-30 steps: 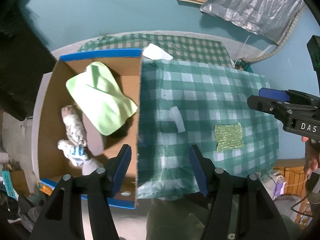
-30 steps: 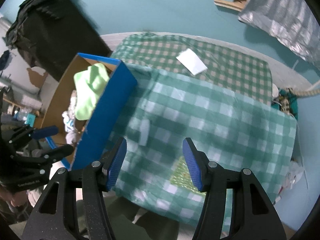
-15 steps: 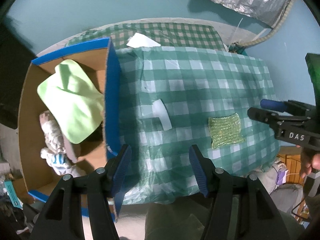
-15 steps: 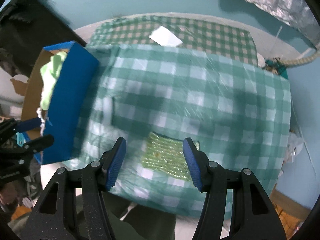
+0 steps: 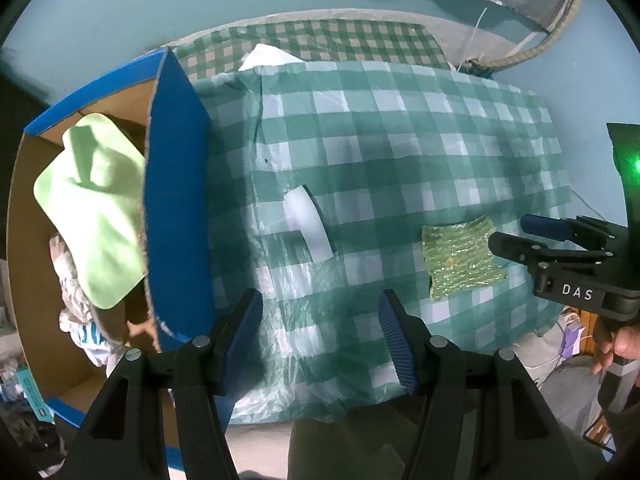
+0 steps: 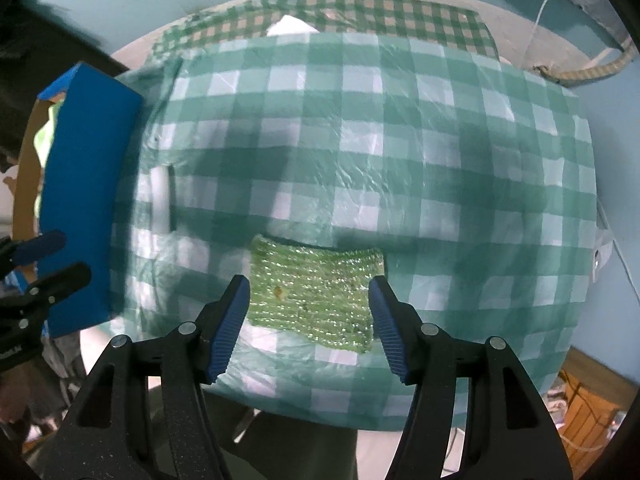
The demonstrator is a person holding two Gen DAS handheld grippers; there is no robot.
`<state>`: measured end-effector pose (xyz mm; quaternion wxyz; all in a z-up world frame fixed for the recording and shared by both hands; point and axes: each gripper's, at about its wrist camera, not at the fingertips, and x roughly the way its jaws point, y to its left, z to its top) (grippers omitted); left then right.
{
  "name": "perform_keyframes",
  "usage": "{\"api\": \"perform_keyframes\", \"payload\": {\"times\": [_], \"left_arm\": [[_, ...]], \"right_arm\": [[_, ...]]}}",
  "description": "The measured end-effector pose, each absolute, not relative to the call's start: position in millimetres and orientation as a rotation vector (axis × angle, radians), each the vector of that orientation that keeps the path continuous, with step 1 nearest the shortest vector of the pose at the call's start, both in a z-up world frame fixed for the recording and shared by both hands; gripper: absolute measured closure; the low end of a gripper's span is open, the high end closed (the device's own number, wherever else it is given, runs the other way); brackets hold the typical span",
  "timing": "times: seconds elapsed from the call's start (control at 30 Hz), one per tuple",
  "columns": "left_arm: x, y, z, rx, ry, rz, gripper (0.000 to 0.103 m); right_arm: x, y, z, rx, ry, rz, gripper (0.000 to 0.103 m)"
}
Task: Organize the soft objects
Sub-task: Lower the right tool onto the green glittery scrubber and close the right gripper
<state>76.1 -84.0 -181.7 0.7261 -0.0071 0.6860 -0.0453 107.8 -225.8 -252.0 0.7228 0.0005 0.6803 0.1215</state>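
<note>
Hovering with jaws spread wide, the right gripper [image 6: 308, 312] brackets the glittery green knitted scrubbing pad [image 6: 314, 300], which lies flat near the front right of the green-and-white checked plastic tablecloth [image 6: 360, 140]. The pad looks thin, light and floppy, so it should drape once lifted; pinching one edge or bunching its middle seems safest, though the slick cloth beneath may catch in the jaws. The left gripper [image 5: 320, 336] is likewise spread and empty, nearer the white curved foam piece [image 5: 308, 226]. At the left stands the blue-sided cardboard box [image 5: 176, 208], holding a pale green folded cloth [image 5: 92, 208] and crumpled rags.
</note>
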Motion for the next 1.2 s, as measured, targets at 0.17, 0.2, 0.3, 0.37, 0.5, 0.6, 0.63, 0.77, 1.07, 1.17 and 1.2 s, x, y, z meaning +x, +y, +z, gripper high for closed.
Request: {"api": "perform_keyframes", "payload": {"times": [0.17,0.2,0.3,0.37,0.5,0.6,0.63,0.77,1.07,1.17,1.2], "left_arm": [[82,-86,-198,-0.020,1.539,-0.097,0.042],[83,-87,-201,-0.022,1.543,-0.098,0.042],[84,-88,-211,-0.025,1.559,-0.092,0.042],[85,-88,-217,-0.029,1.570,-0.091,0.042],[85,-86,-223,-0.043,1.588,-0.089,0.042],[87,-84,-226,-0.063,1.599,-0.091,0.042],[88,-83,-228,-0.071,1.604,-0.089,0.042],[92,-81,-232,-0.093,1.616,-0.083,0.042],[103,-75,-239,-0.107,1.627,-0.071,0.038],[108,-74,-241,-0.115,1.638,-0.068,0.038],[110,-74,-242,-0.119,1.640,-0.067,0.038]], "right_arm": [[106,-231,-278,0.062,1.557,0.225,0.038],[106,-233,-284,0.077,1.568,0.220,0.038],[103,-235,-298,0.077,1.595,0.191,0.037],[102,-234,-304,0.072,1.602,0.183,0.037],[100,-230,-312,0.049,1.604,0.174,0.036],[100,-228,-316,0.029,1.594,0.160,0.032],[100,-227,-316,0.021,1.589,0.157,0.032],[100,-221,-317,-0.025,1.578,0.139,0.029],[90,-211,-316,-0.091,1.534,0.111,0.031],[88,-213,-311,-0.095,1.511,0.117,0.054],[88,-214,-310,-0.094,1.508,0.118,0.066]]}}
